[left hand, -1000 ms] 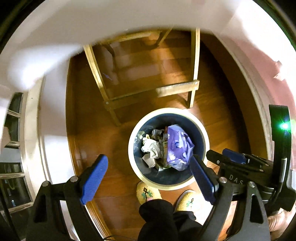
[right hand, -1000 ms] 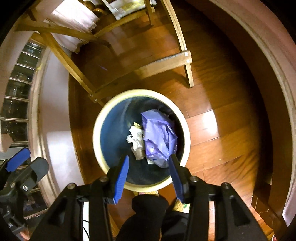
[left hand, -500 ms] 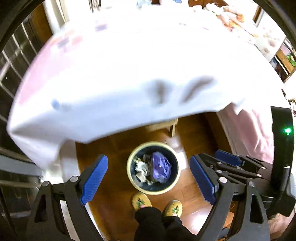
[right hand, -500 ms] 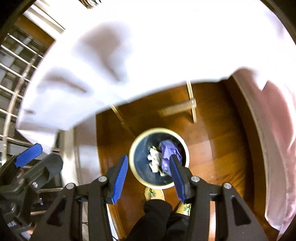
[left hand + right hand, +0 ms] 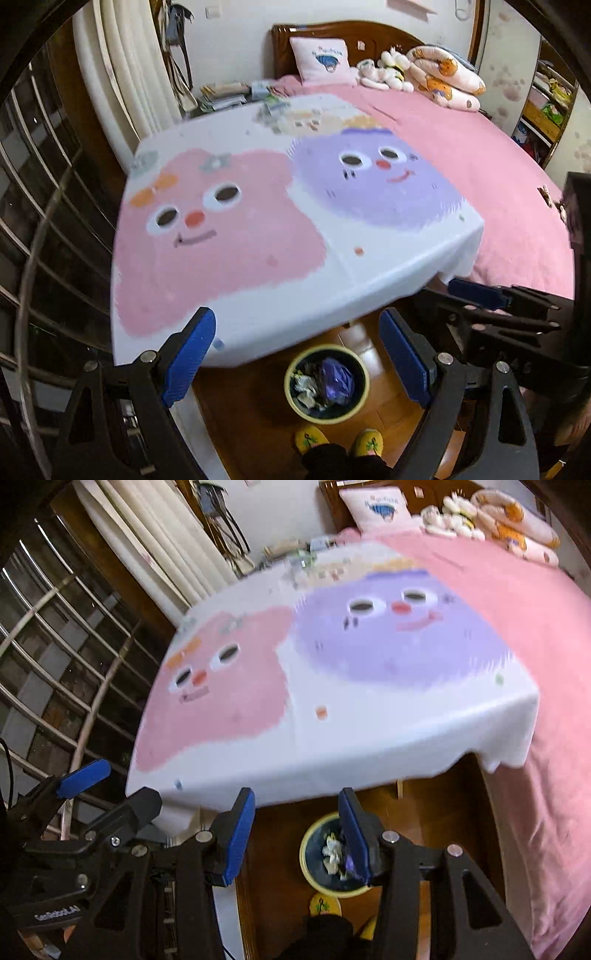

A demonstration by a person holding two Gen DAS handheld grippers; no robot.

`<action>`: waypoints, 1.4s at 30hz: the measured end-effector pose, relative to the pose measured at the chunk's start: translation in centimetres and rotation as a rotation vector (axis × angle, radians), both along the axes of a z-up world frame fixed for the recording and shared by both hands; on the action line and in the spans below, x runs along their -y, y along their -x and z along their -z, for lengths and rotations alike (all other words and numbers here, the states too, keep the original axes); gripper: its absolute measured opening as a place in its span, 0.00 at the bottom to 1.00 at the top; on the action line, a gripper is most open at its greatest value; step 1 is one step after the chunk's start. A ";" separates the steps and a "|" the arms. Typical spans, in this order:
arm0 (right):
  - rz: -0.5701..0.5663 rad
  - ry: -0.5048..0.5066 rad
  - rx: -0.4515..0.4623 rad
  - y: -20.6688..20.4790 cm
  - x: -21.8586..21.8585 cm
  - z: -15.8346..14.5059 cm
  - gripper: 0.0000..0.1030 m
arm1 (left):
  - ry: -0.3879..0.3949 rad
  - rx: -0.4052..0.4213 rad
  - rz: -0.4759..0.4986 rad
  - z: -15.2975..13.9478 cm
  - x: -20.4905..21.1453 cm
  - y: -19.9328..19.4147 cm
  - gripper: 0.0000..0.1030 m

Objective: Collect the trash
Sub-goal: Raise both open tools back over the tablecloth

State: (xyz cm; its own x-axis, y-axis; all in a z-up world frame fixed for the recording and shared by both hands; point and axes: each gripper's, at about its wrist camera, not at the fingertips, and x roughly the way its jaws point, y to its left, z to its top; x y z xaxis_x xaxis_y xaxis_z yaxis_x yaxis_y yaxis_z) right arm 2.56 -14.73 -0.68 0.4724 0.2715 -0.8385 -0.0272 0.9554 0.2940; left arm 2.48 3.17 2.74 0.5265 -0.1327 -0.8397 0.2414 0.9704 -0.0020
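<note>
A round bin with a cream rim [image 5: 287,386] stands on the wooden floor far below, holding a purple bag [image 5: 337,377] and crumpled white paper [image 5: 304,384]. My left gripper [image 5: 295,356] hangs high above it, its blue pads wide apart with nothing between them. My right gripper [image 5: 295,834] is also open and empty; its right finger hides part of the bin rim [image 5: 303,849]. A table under a cartoon-face cloth [image 5: 258,240] fills the middle of both views. Some blurred greenish clutter [image 5: 273,107] lies at its far edge.
A pink bed [image 5: 480,166] with a pillow and plush toys runs along the right. A barred window [image 5: 37,221] and pale curtain [image 5: 129,66] are at the left. A person's yellow slippers [image 5: 310,437] stand just before the bin. Each gripper shows in the other's view.
Both grippers have risen steeply from just over the bin to above the tabletop. The bin has shrunk in view, and the table's top and the bed have come into sight.
</note>
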 end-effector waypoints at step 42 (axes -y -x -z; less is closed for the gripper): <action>-0.253 -0.001 0.030 -37.1 3.6 -0.2 0.46 | 0.009 -0.014 -0.398 0.5 1.2 -33.1 0.86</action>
State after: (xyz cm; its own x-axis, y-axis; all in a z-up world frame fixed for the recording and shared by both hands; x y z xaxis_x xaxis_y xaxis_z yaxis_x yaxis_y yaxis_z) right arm 39.67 -18.34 -0.47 0.4143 0.3850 -0.8247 -0.2743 0.9168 0.2902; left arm 35.62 1.99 2.19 0.5270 0.0716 -0.8468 -0.1533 0.9881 -0.0119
